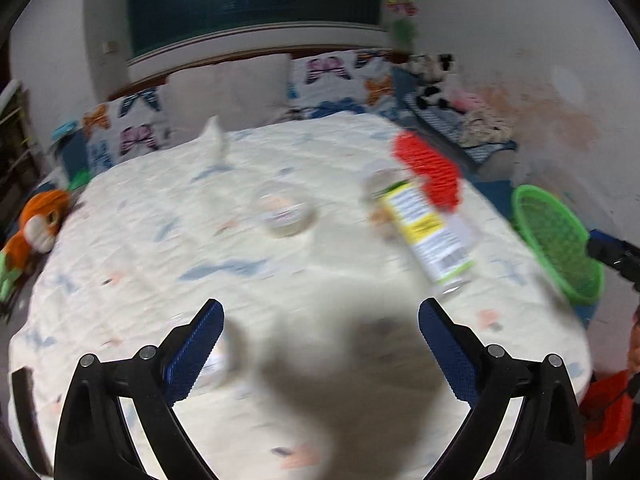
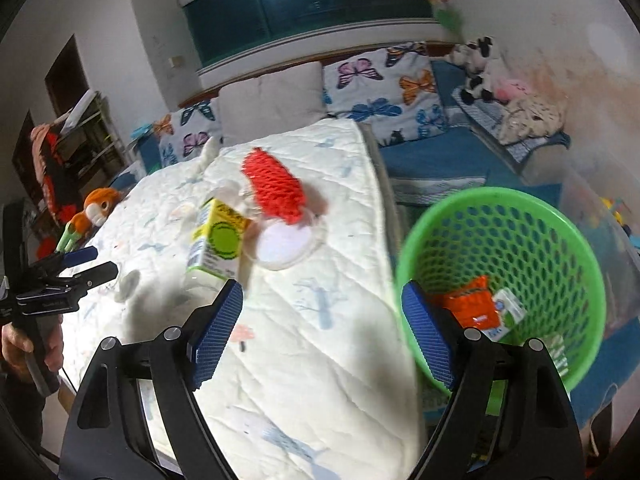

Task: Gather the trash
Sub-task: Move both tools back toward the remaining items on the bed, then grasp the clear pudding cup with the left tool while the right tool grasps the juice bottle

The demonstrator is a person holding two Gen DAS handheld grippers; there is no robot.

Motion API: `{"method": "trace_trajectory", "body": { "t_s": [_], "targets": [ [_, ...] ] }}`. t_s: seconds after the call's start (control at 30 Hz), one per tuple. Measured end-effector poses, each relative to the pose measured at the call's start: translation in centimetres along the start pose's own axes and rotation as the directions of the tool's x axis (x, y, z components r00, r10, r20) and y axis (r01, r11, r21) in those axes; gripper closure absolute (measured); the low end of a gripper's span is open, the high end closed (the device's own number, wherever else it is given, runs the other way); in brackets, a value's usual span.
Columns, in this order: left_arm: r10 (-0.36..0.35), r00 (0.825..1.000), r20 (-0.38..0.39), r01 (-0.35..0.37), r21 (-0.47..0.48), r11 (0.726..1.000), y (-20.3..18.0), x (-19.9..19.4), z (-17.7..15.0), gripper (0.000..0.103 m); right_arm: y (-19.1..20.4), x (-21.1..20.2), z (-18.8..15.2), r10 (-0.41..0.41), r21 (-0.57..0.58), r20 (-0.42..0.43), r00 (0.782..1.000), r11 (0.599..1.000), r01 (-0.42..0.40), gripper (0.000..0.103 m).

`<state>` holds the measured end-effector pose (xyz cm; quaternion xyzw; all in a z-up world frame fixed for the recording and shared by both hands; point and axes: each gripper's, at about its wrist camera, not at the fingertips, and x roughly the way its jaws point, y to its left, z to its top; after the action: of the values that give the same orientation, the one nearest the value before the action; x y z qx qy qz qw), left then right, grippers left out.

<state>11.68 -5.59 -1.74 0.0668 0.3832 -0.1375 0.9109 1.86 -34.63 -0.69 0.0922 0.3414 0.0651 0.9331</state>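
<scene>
Left wrist view: left gripper (image 1: 320, 312) jaws wide, nothing between; drink carton (image 1: 430, 228) ahead-right on quilt (image 1: 140, 240), beside red mesh sleeve (image 1: 426, 172)
Right wrist view: right gripper (image 2: 322, 300) jaws wide, empty; green basket (image 2: 504, 200) behind right jaw, orange wrapper (image 2: 474, 304) inside; carton ahead of left jaw

Right gripper (image 2: 320, 320), jaws apart with nothing between them, above a white quilted mattress (image 2: 320, 380). At 11 o'clock, a yellow-green carton (image 2: 218, 240) touching a clear lid (image 2: 286, 244) and a red foam net (image 2: 276, 186). At 3 o'clock, a green mesh basket (image 2: 520, 216) containing an orange wrapper (image 2: 476, 304). At 9 o'clock, the left gripper (image 2: 88, 264).
</scene>
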Motion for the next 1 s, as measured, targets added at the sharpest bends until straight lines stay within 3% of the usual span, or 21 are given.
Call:
{"method": "trace_trajectory", "body": {
  "t_s": [0.3, 0.83, 0.9, 0.97, 1.0],
  "targets": [
    [0.076, 0.995, -0.07, -0.083, -0.102, 0.991, 6.1, 1.5, -2.7, 0.008, 3.2, 2.0, 0.5, 0.037, -0.048, -0.026, 0.999, 0.998, -0.038, 0.019],
    [0.107, 0.984, -0.141, -0.129, -0.156, 0.979, 8.7, 4.4, -4.2, 0.008, 7.5, 5.6, 1.2, 0.092, -0.109, -0.089, 0.992, 0.989, -0.101, 0.019],
    [0.102, 0.985, -0.138, -0.123, -0.157, 0.98, 8.8, 4.5, -4.2, 0.012, 8.0, 6.3, 1.5, 0.098, -0.117, -0.1, 0.99, 0.987, -0.11, 0.019],
    [0.088, 0.985, -0.146, -0.111, -0.162, 0.98, 8.9, 4.7, -4.2, 0.026, 8.5, 7.0, 1.7, 0.11, -0.119, -0.116, 0.987, 0.985, -0.124, 0.019],
    [0.078, 0.986, -0.149, -0.103, -0.167, 0.98, 9.0, 4.8, -4.2, 0.028, 8.7, 7.3, 1.7, 0.114, -0.117, -0.121, 0.986, 0.985, -0.129, 0.019]
  ]
}}
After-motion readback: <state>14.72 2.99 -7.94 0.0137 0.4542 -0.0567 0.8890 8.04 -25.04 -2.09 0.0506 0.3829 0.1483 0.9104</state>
